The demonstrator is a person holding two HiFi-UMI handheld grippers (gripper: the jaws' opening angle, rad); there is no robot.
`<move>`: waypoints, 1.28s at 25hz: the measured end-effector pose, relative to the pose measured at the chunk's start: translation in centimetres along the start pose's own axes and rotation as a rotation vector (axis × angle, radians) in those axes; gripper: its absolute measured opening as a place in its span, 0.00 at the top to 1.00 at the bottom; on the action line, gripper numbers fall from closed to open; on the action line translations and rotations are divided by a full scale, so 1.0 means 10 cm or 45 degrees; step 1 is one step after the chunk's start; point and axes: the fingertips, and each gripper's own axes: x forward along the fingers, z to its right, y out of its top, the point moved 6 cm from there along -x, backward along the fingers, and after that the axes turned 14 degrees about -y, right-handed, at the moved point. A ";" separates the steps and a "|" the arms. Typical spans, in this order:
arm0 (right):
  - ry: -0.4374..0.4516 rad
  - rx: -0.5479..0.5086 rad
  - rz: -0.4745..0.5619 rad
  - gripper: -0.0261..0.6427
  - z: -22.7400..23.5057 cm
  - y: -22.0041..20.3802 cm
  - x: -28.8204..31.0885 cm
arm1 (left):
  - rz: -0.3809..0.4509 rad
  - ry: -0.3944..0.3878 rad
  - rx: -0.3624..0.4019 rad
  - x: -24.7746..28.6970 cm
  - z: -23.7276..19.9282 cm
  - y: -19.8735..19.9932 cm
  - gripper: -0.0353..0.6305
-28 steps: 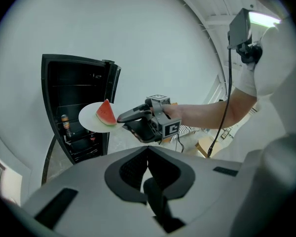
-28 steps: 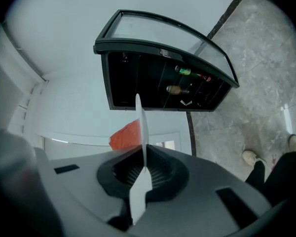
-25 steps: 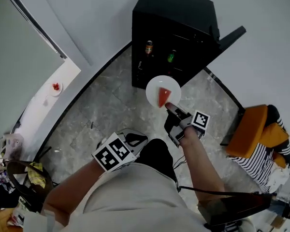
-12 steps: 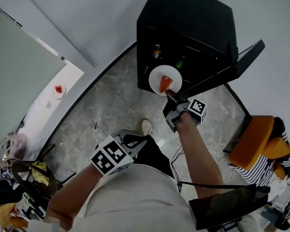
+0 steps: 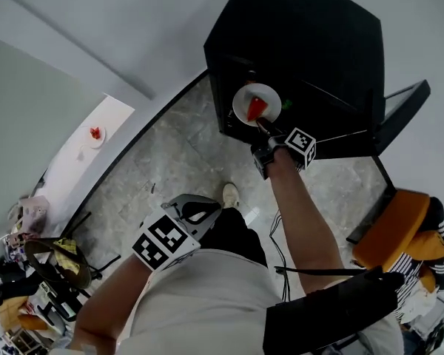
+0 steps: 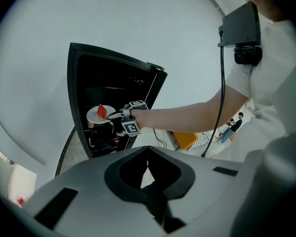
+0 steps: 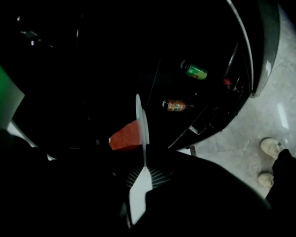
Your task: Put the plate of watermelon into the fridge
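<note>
Jaws of my right gripper (image 5: 260, 126) pinch the white plate (image 5: 243, 102) by its near rim, watermelon wedge (image 5: 257, 108) aboard, at the open fridge (image 5: 311, 43) mouth. Left gripper (image 6: 148, 154) jaws are pressed together, empty. Step: insertion. Next, I must advance it level inside, clear of the bottles (image 7: 175, 104).

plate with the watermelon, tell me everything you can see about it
The plate is small, round and white, glossy like ceramic, and carries one red wedge of watermelon near its middle. The right hand-held gripper pinches its near rim, jaws closed on the thin edge, holding it roughly level at the open front of the black fridge. Nothing else is seen touching it; whether it is set down inside yet cannot be told.
</note>
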 end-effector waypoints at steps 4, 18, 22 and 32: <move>-0.033 0.018 0.007 0.93 0.00 0.16 0.23 | 0.013 0.034 -0.044 -0.01 -0.11 0.05 0.93; -0.092 -0.005 0.004 0.93 0.07 0.43 0.69 | 0.030 0.056 -0.117 0.09 -0.29 0.12 0.93; -0.114 -0.050 0.003 0.93 0.04 0.47 0.74 | 0.028 0.048 -0.127 0.11 -0.32 0.12 0.93; -0.185 -0.234 0.033 0.92 0.02 0.54 0.77 | 0.014 0.012 -0.132 0.16 -0.39 0.14 0.93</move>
